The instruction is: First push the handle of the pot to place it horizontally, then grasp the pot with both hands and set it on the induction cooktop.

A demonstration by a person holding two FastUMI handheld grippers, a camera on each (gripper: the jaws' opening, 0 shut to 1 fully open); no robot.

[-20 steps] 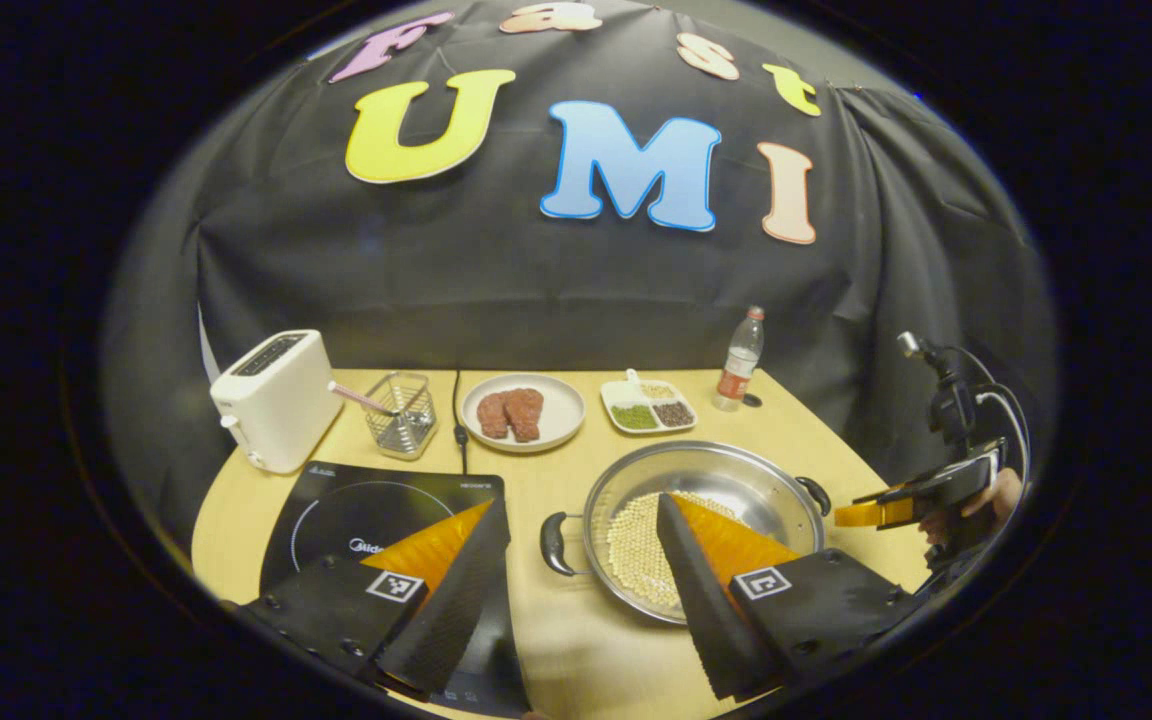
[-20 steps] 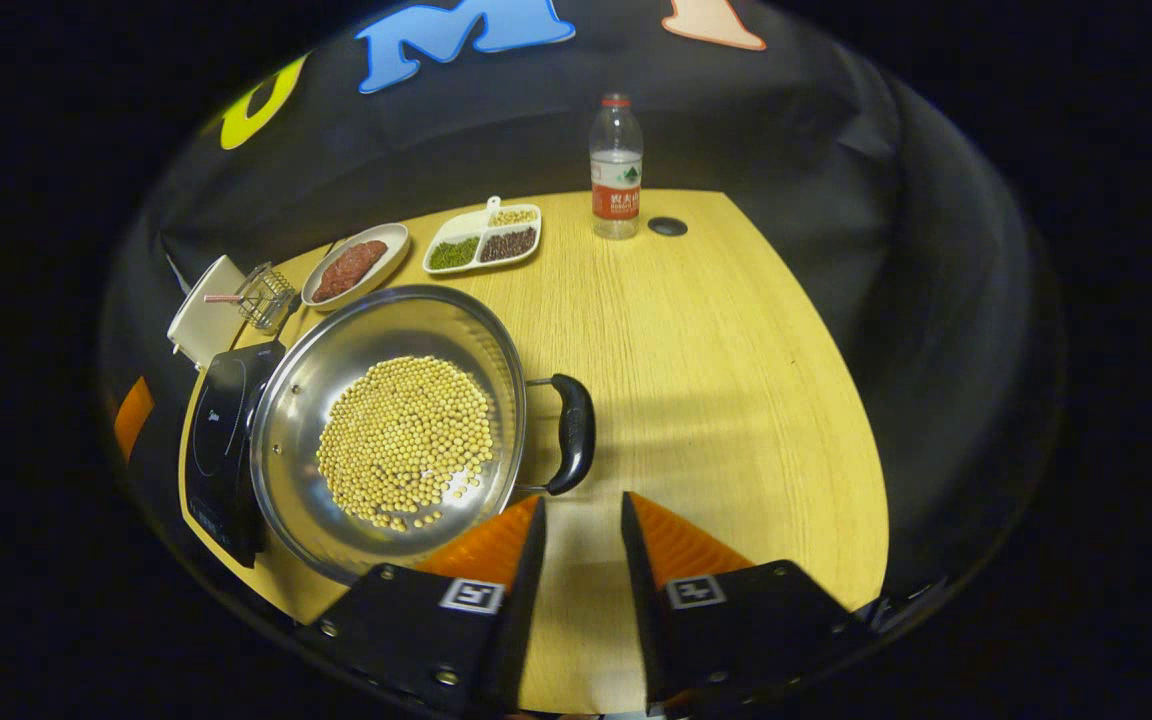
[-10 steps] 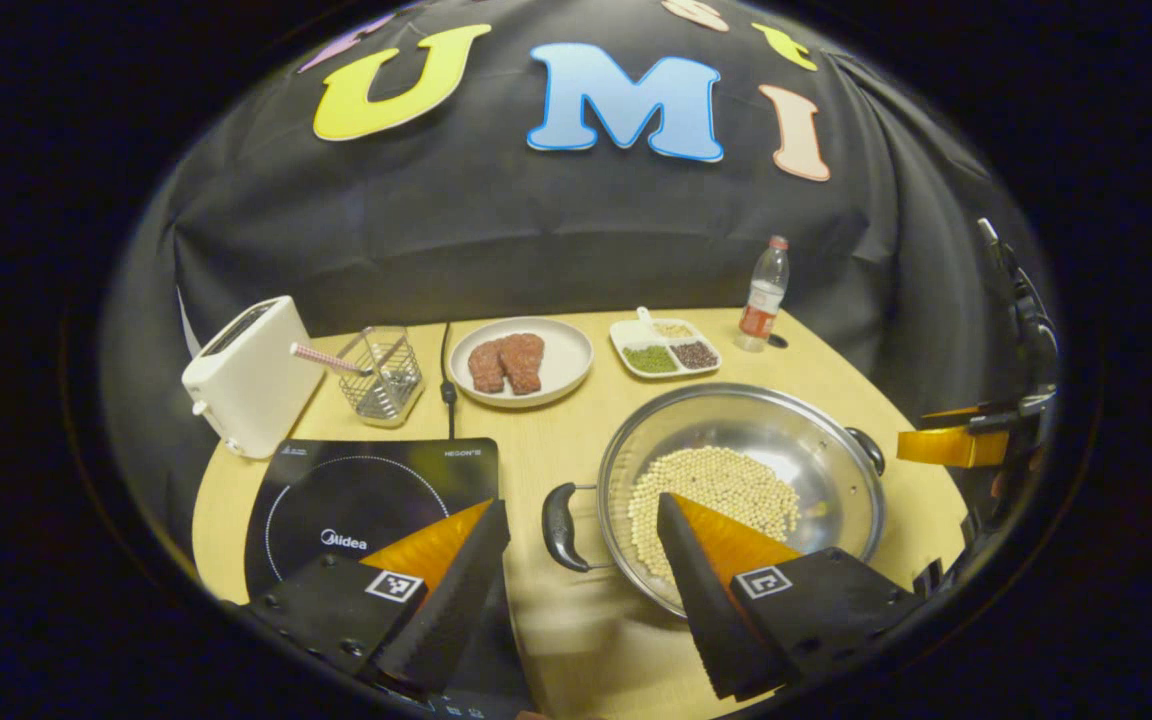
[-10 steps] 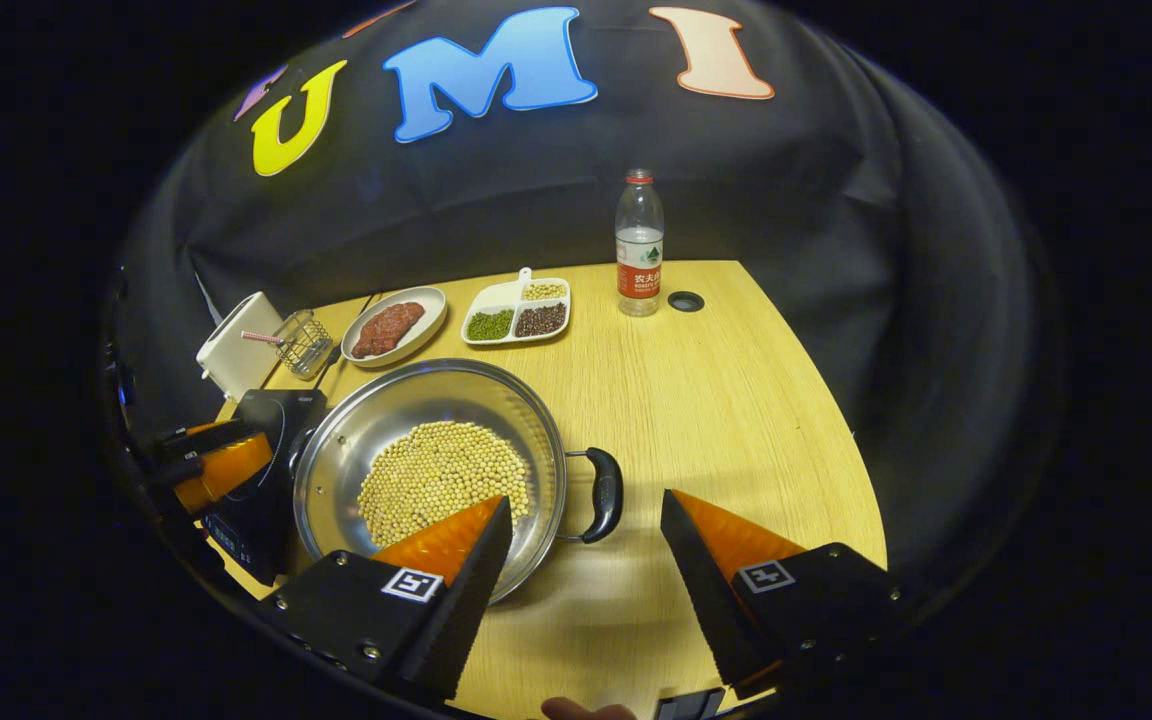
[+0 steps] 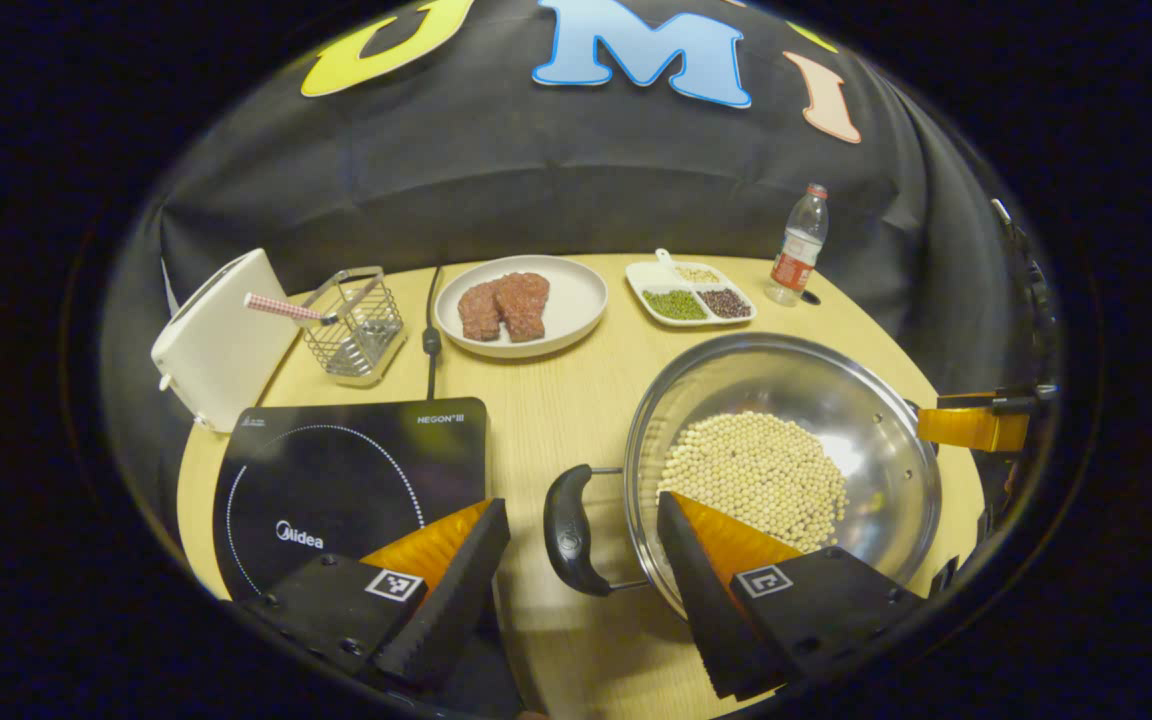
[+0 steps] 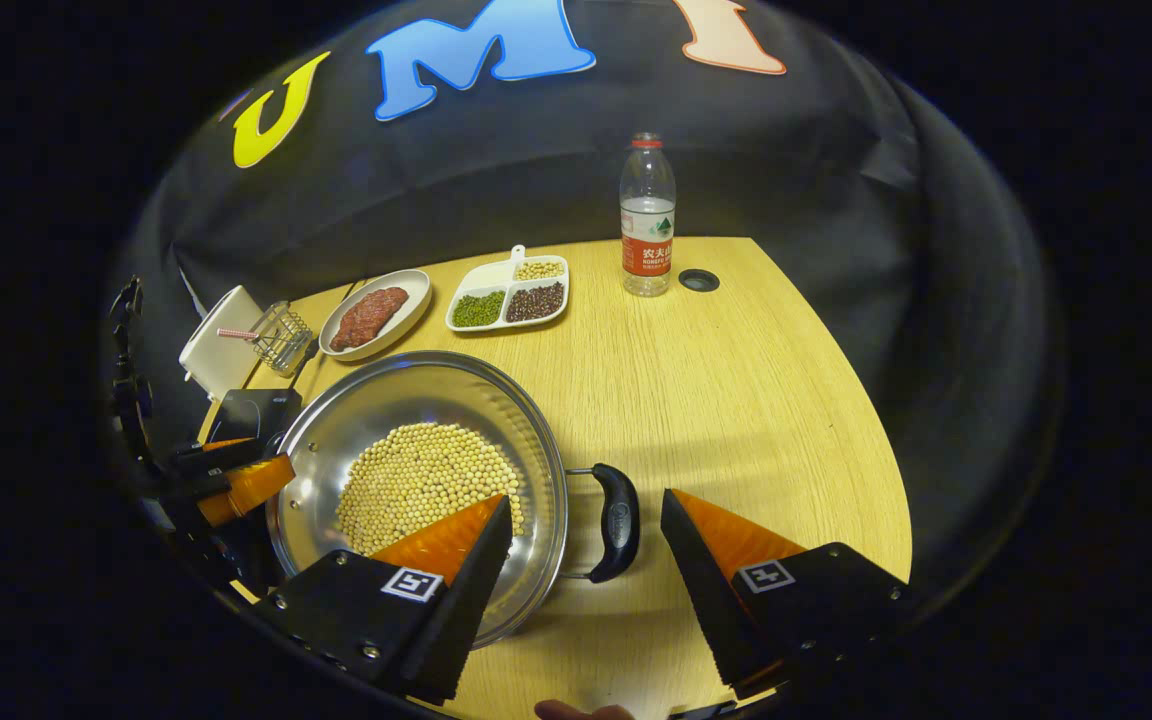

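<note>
A steel pot (image 5: 816, 390) holding soybeans (image 5: 756, 470) sits on the wooden table, to the right of the black induction cooktop (image 5: 336, 470). Its two black handles point left and right. My left gripper (image 5: 581, 510) is open, and the pot's left handle (image 5: 568, 530) lies between its fingers, untouched. In the right gripper view, the pot (image 6: 406, 400) is at lower left and its right handle (image 6: 619, 520) lies between the open fingers of my right gripper (image 6: 586, 505). The right gripper (image 5: 971, 425) also shows beyond the pot's far rim, and the left gripper (image 6: 236, 480) shows left of the pot.
Behind the cooktop stand a white toaster (image 5: 216, 340) and a wire basket (image 5: 356, 325), with a power cord (image 5: 429, 330) beside them. A plate of meat (image 5: 521, 305), a divided dish of beans (image 5: 691, 295) and a water bottle (image 5: 798, 245) line the table's back edge.
The right gripper has gone from nearly shut to wide open. Both grippers have come down and closer to the pot, so each handle now lies between a pair of fingers.
</note>
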